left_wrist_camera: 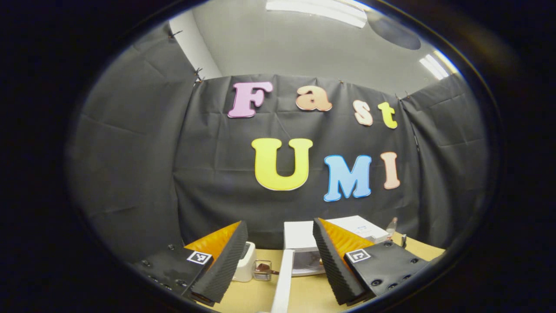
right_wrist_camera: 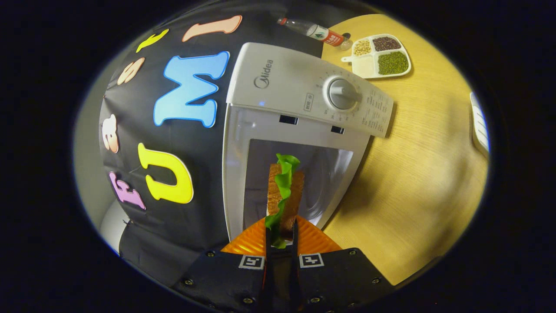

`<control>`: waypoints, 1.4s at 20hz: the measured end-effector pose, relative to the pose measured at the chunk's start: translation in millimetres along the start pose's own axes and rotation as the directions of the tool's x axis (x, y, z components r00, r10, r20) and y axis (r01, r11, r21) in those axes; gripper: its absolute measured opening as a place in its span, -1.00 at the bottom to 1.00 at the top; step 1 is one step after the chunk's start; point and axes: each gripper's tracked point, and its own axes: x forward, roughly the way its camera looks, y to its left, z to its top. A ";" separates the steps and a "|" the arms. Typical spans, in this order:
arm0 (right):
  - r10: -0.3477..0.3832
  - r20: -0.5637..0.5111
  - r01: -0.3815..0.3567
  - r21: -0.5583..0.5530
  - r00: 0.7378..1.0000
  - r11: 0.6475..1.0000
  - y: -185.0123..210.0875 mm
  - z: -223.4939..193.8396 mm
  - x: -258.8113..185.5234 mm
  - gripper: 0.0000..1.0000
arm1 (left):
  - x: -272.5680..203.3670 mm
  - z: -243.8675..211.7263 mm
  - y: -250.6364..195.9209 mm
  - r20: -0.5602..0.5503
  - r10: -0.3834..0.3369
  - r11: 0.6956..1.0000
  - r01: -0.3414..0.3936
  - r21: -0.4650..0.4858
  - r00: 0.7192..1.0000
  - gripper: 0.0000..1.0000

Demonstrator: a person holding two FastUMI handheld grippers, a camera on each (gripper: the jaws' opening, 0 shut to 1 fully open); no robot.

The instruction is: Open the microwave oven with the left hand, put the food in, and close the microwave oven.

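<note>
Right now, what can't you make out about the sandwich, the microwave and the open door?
- Toast-and-lettuce sandwich, right gripper view: lower end hidden between the right hand-held gripper fingers.
- White microwave cavity floor, right gripper view: blocked by the sandwich.
- White microwave door, left gripper view: seen edge-on, cut off at the bottom edge.
- Small clear container, left gripper view: contents too small.

In the right gripper view, the microwave [right_wrist_camera: 278, 130] fills mid-frame, its cavity [right_wrist_camera: 321, 174] open and unblocked. The sandwich [right_wrist_camera: 284, 195] pinched in the right claw [right_wrist_camera: 281, 237] stands directly before that opening. Right of the microwave, the worktop [right_wrist_camera: 417, 174] lies bare; a divided tray [right_wrist_camera: 380, 56] and a bottle [right_wrist_camera: 315, 30] sit upper right. In the left gripper view, the open door [left_wrist_camera: 282, 278] stands edge-on between the spread fingers of the left claw [left_wrist_camera: 278, 261].
</note>
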 end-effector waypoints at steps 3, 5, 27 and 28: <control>-0.016 0.062 0.012 0.053 0.998 0.999 -1.1 -0.3 30.5 -0.70 | -0.9 -7.7 18.4 -0.023 0.025 1.000 -0.025 0.001 0.999 0.90; -0.028 0.104 0.018 0.093 0.994 0.996 -2.2 -0.4 49.5 -0.70 | -0.9 -15.6 29.2 -0.040 0.038 0.999 -0.038 0.003 0.998 0.92; -0.191 0.129 0.203 -0.089 0.973 0.975 -29.7 -17.8 108.5 0.95 | 26.2 -48.3 74.0 -0.102 0.074 0.997 -0.073 0.011 0.992 0.94; -0.188 0.123 0.202 -0.118 0.974 0.972 -27.7 -18.0 103.3 0.95 | 28.7 -47.5 70.1 -0.099 0.064 0.998 -0.064 0.009 0.993 0.92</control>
